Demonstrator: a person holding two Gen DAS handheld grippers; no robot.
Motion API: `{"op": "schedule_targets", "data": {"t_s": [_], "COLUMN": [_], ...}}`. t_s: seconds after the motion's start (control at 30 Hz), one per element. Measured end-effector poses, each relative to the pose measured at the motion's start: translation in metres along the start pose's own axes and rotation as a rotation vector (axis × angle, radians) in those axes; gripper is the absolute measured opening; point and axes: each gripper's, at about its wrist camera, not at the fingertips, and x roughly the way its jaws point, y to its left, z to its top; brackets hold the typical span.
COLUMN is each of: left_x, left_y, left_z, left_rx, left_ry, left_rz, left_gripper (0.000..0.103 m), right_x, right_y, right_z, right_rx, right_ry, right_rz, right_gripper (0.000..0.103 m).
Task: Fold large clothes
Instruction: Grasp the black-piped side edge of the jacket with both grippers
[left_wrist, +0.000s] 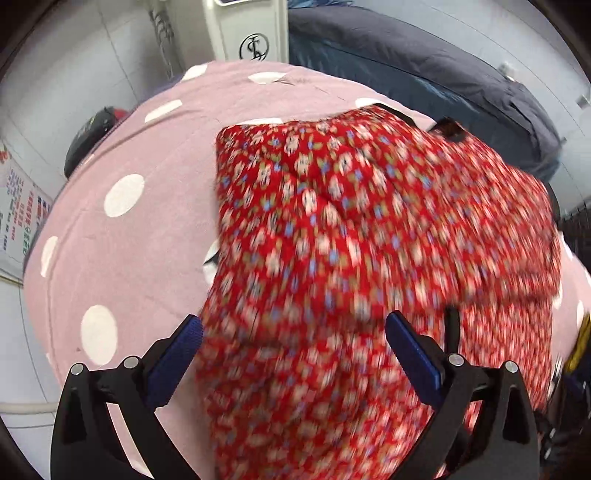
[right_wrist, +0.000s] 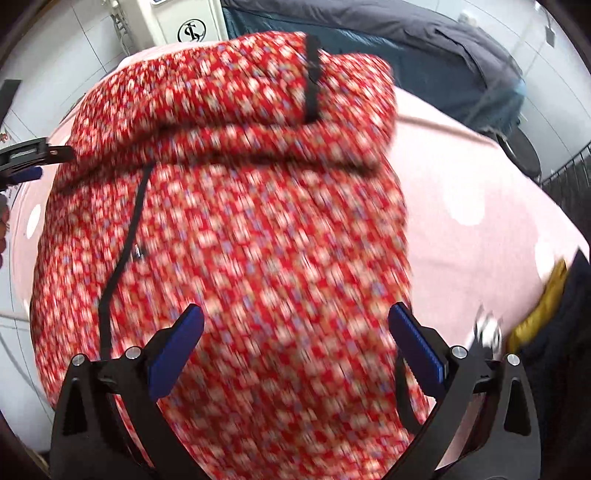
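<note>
Left gripper: jaws spread wide, blue pads at lower left and lower right of its wrist view, nothing between them. Right gripper: jaws equally wide apart, blue pads low in frame, gripping nothing.

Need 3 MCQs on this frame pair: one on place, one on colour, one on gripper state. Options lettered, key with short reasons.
1. The red floral garment lies on:
A. a pink cloth with white dots
B. a bare wooden table
C. a green mat

2. The pads on the gripper fingers are:
A. yellow
B. blue
C. white

3. The right gripper is:
A. shut on the garment
B. shut on a hanger
C. open above the garment

Key:
1 A, the pink dotted cloth shows around the garment in both views.
2 B, blue pads sit on black fingers.
3 C, the jaws stand wide apart with fabric visible between them, as on the left gripper.
</note>
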Motion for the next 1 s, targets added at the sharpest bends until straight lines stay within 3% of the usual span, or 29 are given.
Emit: {"op": "schedule_targets", "data": {"t_s": [0.2,0.33,0.47,0.77,0.9,1.0], "left_x": [-0.017,-0.032,-0.043,-0.049,-0.043,-0.04], "left_y": [0.036,0.073,0.087,0.09,0.1,0.103], "left_z": [-0.054,-0.092,-0.126,-0.192,-0.217,-0.238], "left_rx": [0.0,-0.03,0.007,0.025,0.027,0.068], "left_ry": [0.035,0.059,0.073,0.148,0.191,0.227], "left_rz": [0.051,0.035,0.011,-0.148,-0.241,-0.26], "left_gripper": [0.096,0.095,0.094,0.093,0.093,0.093], "right_x": [-0.008,-0.007,0.0,0.001,-0.012,-0.016], "right_y": [-0.032,-0.055,-0.07,-0.086,-0.11,-0.135], "right_z": [-0.046,-0.075,-0.093,-0.128,-0.149,-0.169], "right_rx": [0.069,0.116,0.152,0.153,0.18,0.226], "right_ry": [0.039,0.057,0.105,0.161,0.17,0.188], "right_rz": [0.032,0.081,0.098,0.136,0.147,0.154], "right_gripper": [0.098,0.098,0.098,0.098,0.098,0.098]}}
